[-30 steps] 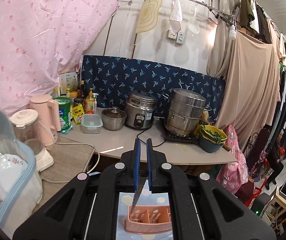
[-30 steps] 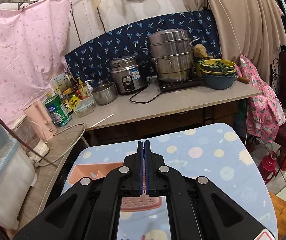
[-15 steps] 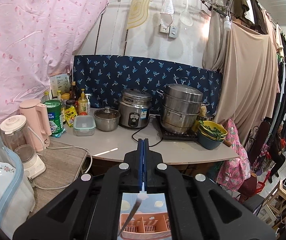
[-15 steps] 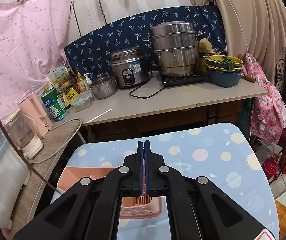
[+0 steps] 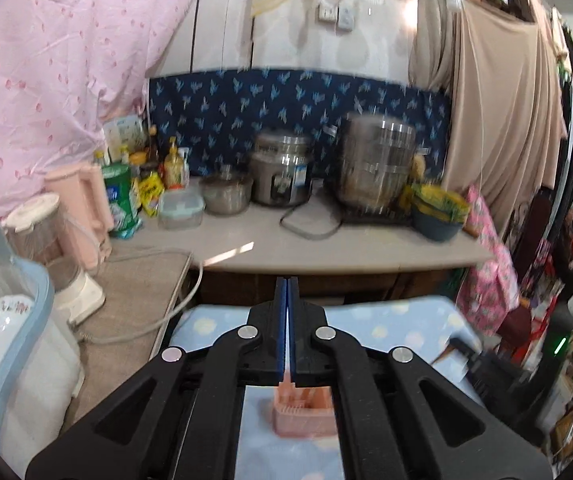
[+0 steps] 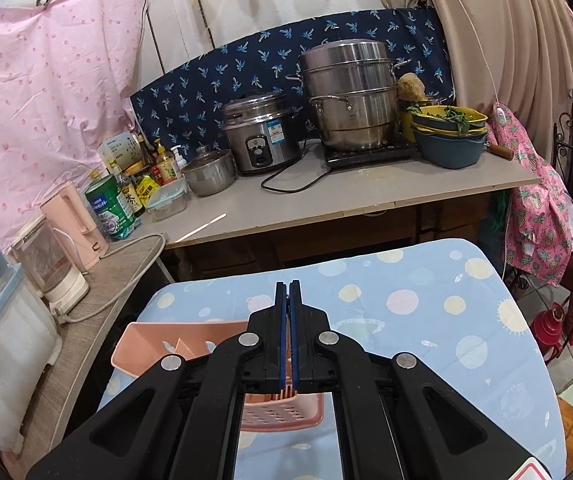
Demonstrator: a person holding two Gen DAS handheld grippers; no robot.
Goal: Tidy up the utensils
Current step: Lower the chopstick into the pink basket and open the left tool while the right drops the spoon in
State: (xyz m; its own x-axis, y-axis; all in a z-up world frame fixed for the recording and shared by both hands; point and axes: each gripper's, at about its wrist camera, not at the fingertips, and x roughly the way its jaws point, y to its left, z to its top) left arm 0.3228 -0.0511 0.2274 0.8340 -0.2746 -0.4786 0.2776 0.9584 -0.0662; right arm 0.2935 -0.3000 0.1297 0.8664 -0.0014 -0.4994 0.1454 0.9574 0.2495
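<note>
Behind everything runs a cluttered kitchen counter [image 6: 366,204] with a rice cooker [image 6: 258,140] and a stacked steamer pot [image 6: 350,96], but the work happens nearer — on a worktop [image 6: 426,304] covered in a pale blue cloth with pastel dots. On it stands the pink utensil caddy [image 6: 158,344], a slotted plastic basket with dividers, mostly hidden under the right tongs [image 6: 289,336] in that view and showing only as a small blurred corner beneath the left tongs [image 5: 287,332] in the other.

Both pairs of tongs are fully closed, blue pads pressed together, and neither has hold of anything that shows. No utensil can be made out on the cloth. The visible compartments look empty apart from the dividers, though much of the caddy is hidden and blurred.

So I cannot tell how far the sorting has got — either the pieces already sit in hidden slots, or they lie out of view.
</note>
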